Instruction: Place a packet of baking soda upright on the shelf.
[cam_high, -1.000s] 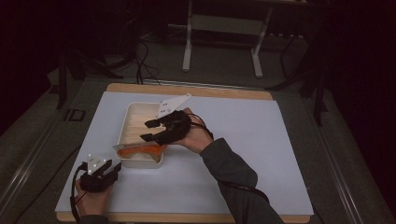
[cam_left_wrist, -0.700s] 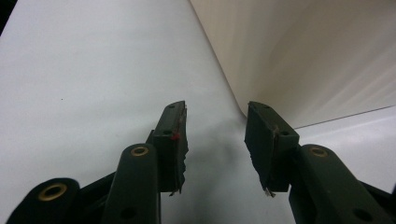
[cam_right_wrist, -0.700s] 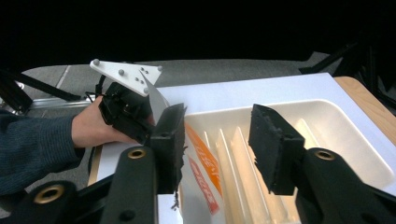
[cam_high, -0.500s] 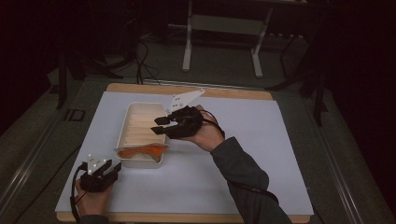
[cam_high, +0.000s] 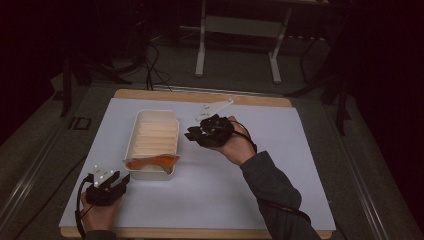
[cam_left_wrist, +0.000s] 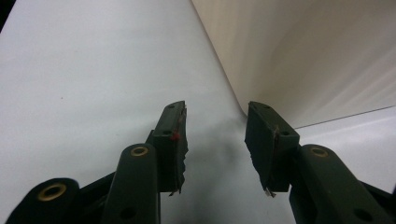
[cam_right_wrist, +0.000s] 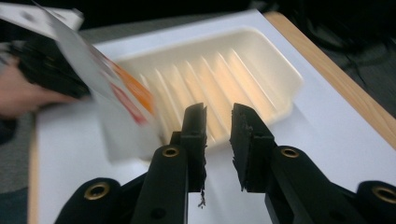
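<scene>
1. R gripper (cam_high: 191, 134): held above the sheet just right of the tray, jaws pointing left toward it. Hand (cam_high: 235, 145) behind it, wrist bent, grey sleeve (cam_high: 270, 190) running down to the bottom edge. A pale three-cornered plate sticks up on top.
2. R jaws: a narrow gap between the pads, nothing in it. They have just been closing. Right gripper view: tips (cam_right_wrist: 218, 140) aim at the tray's long side, not touching.
3. L gripper (cam_high: 120, 178): low at the near-left of the sheet, just below the tray's near-left corner. Hand (cam_high: 100, 212) wraps it from the table edge.
4. L jaws: apart, empty. Left gripper view: tips (cam_left_wrist: 215, 137) over bare sheet, the tray wall just beyond the right-hand tip; contact can't be told.
5. Tray (cam_high: 150, 117): cream, oblong, rounded corners, ribbed floor. Sits left of centre, long axis running away from the person.
6. Orange piece (cam_high: 152, 161): flat, elongated, glossy. Lies across the tray's near end, inside the rim.
7. Sheet (cam_high: 300, 165): white, covers the table top; wood edge (cam_high: 200, 95) shows at the far side.
</scene>
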